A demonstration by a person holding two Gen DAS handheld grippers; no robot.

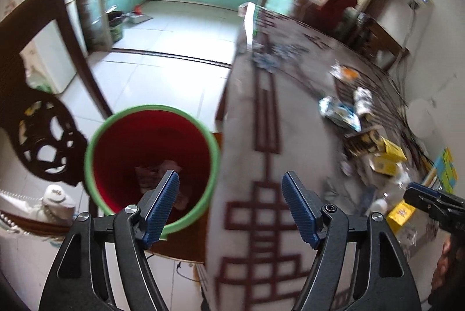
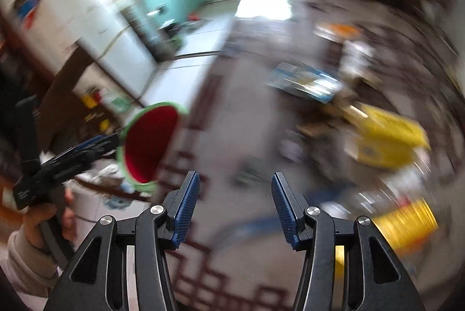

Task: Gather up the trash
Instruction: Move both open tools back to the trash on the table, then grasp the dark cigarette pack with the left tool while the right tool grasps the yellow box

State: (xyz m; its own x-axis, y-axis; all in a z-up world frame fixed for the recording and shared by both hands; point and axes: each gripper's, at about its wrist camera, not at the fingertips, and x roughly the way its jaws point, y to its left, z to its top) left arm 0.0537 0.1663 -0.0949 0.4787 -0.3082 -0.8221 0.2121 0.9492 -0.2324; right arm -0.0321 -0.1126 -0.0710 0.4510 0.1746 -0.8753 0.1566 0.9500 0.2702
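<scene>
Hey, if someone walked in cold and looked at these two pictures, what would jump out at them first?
Probably the red bin with the green rim, standing beside the table's left edge with some crumpled trash already at its bottom. Next, the litter on the patterned table: yellow cartons and a blue-and-white wrapper along its right side. Both tools, left tool and right tool, hang open and empty.

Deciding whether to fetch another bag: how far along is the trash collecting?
Started: some crumpled scraps already lie in the red bin. In hand: nothing, the left gripper and right gripper are both open and empty. Left: yellow boxes, a blue-white wrapper and more litter on the table.
</scene>
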